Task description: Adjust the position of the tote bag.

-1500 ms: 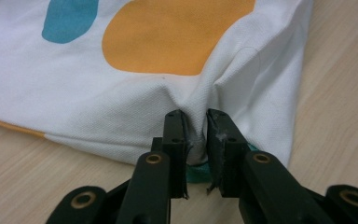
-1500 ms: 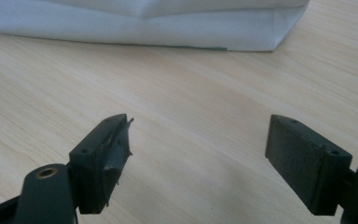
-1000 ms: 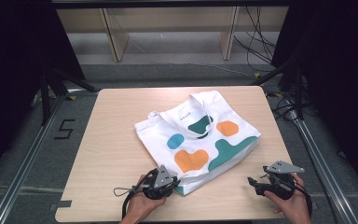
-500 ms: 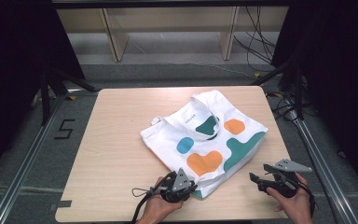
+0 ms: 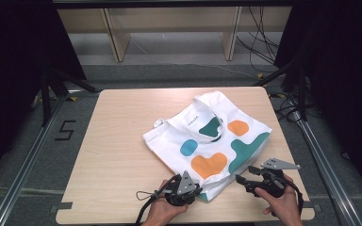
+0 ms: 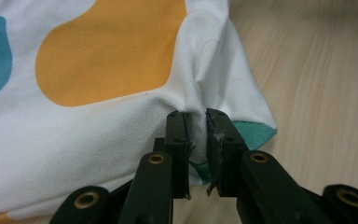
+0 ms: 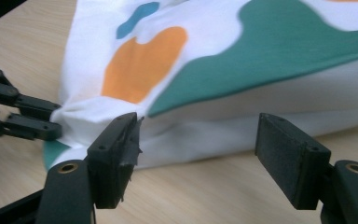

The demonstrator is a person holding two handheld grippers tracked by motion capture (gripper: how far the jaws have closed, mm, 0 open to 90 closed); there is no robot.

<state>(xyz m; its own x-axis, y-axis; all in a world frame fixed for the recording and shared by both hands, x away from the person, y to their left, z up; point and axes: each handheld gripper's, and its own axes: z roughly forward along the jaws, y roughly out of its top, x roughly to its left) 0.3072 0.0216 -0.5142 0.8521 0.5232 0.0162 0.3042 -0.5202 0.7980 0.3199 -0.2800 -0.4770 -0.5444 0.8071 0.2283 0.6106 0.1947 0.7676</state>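
Two grippers work the near edge of a white tote bag (image 5: 207,141) on a wooden table (image 5: 118,141). Since half a second ago, the bag has slid a little toward the table's right side, and the left gripper (image 5: 194,192) has moved right along with the near corner it holds; a second ago that gripper sat farther left, beside the bag's near-left edge.

The left gripper (image 6: 196,135) is nearly closed, its jaws pinching a fold of white cloth at the bag's near corner, with a teal patch showing just beside and below the pinch. An orange blob on the bag lies up and to the left of the jaws in the left gripper view.

The right gripper (image 5: 242,178) stands wide open, holding nothing. In the right gripper view (image 7: 198,140) its jaws face the bag's near edge, the left jaw touching or just short of the cloth; which cannot be told. The left gripper's jaws show at that view's left, clamped on the corner.

The bag (image 7: 223,70) lies flat, printed side up, turned diagonally: its handles (image 5: 207,101) point to the far side, away from both grippers, and its bottom corner points toward the person, between the two grippers. A hand (image 5: 162,212) holds the left gripper, another (image 5: 280,205) the right.
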